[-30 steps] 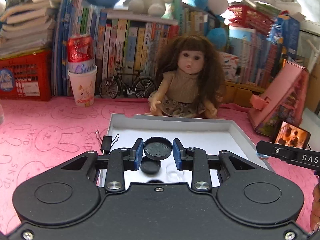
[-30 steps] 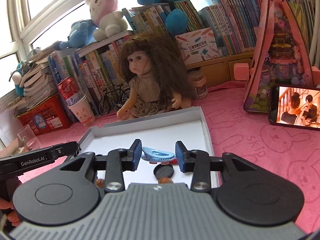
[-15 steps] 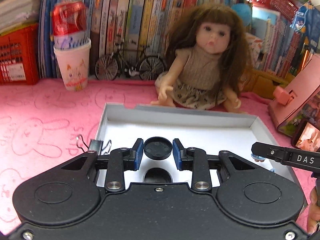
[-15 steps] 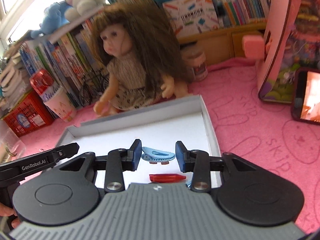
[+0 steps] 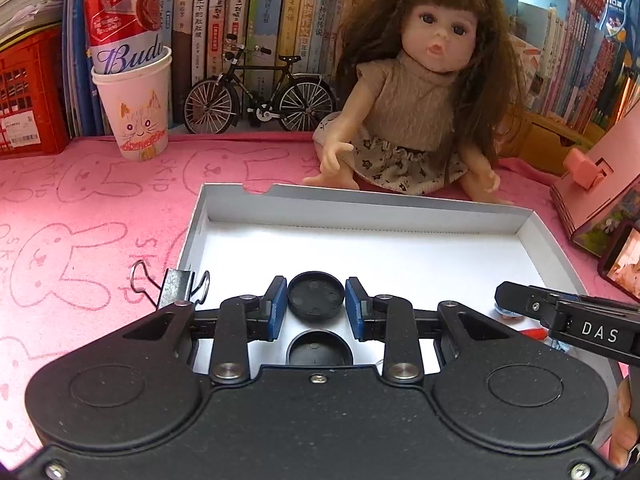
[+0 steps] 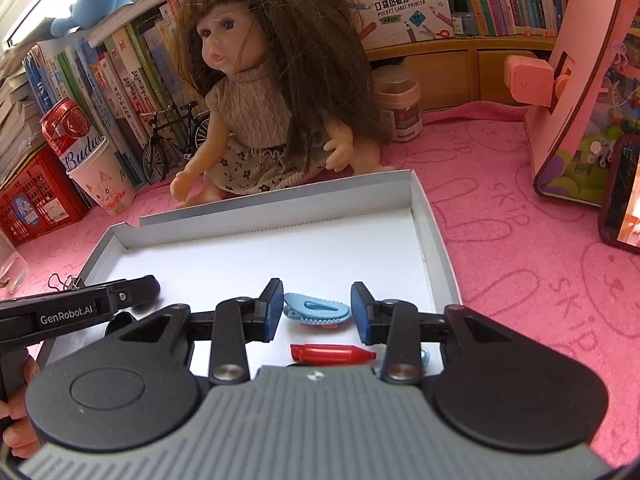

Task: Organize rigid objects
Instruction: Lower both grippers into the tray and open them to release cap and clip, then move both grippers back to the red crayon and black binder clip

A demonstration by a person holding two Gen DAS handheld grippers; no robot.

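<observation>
Left gripper clamped on cap, right gripper on clip; carrying over tray; next: lower near front edge, release.

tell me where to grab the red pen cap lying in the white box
Grip the red cap across its narrow middle, coming from above. It lies flat on the box floor with its long axis running left to right in the right wrist view, tapering to the right, so the pads should close on its near and far sides.
</observation>
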